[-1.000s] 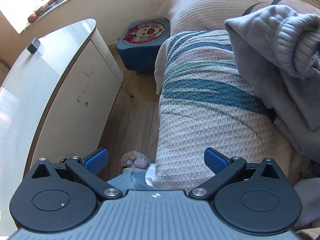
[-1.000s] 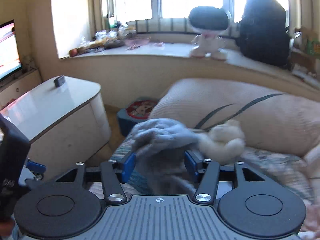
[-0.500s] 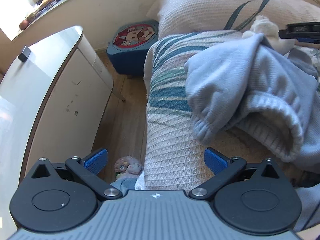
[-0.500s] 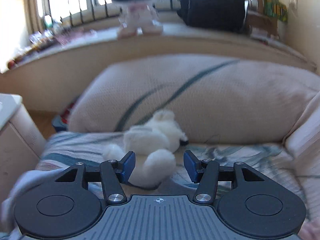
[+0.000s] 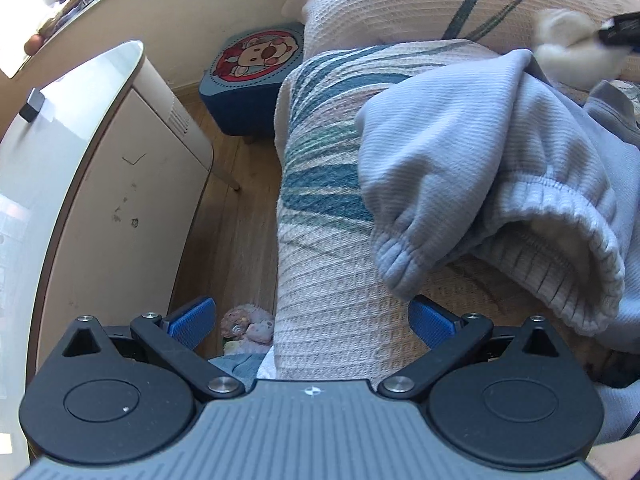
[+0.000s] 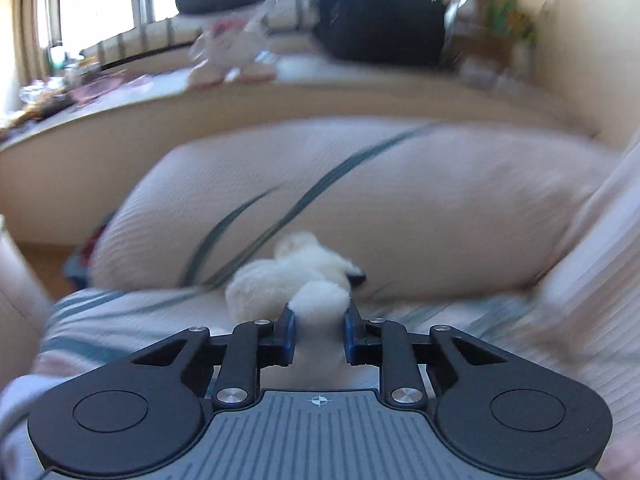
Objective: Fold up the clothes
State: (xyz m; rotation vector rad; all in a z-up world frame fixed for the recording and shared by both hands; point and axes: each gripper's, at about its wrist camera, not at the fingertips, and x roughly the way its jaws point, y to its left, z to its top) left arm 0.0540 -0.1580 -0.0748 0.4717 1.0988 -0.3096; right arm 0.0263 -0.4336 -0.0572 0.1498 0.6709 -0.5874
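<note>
We count one pale blue sweatshirt (image 5: 480, 152), one white plush toy (image 6: 292, 276), two pillows, one blue stool (image 5: 256, 76) and one white cabinet (image 5: 100, 184).

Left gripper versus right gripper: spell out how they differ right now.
The left gripper stands wide open with nothing between its pads; the right gripper has just been closing and presses on the white plush toy. The left gripper looks down over the bed edge beside the light blue sweatshirt; the right gripper faces the pillow. Both have blue pads.

Sunlit windows (image 6: 100, 12) above a ledge (image 6: 120, 104), wooden floor (image 5: 236, 216), white cabinet (image 5: 120, 200).
</note>
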